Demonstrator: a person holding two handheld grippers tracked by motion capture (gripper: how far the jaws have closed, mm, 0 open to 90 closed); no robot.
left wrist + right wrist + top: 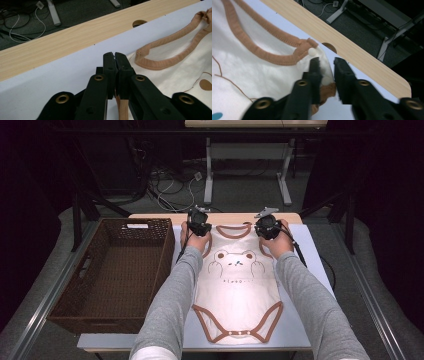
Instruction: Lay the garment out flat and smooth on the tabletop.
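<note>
Lying flat on the pale blue table top (310, 270), a cream baby bodysuit with brown trim and a bear print (235, 290). Pinching its shoulder edge with jaws pressed together, the left gripper (115, 55), trim running off to that gripper's right. Straddling the other shoulder with jaws parted, the right gripper (325, 61), white snap buttons (312, 51) lying just ahead. Sitting well off beside the left gripper, a dark brown woven basket (75, 285).

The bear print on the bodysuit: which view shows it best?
The high view: the bear print sits whole on the bodysuit, between the left gripper and right gripper. The left gripper view catches a brown patch and thread line at its right edge; the right gripper view shows thin brown lines and a teal spot.
</note>
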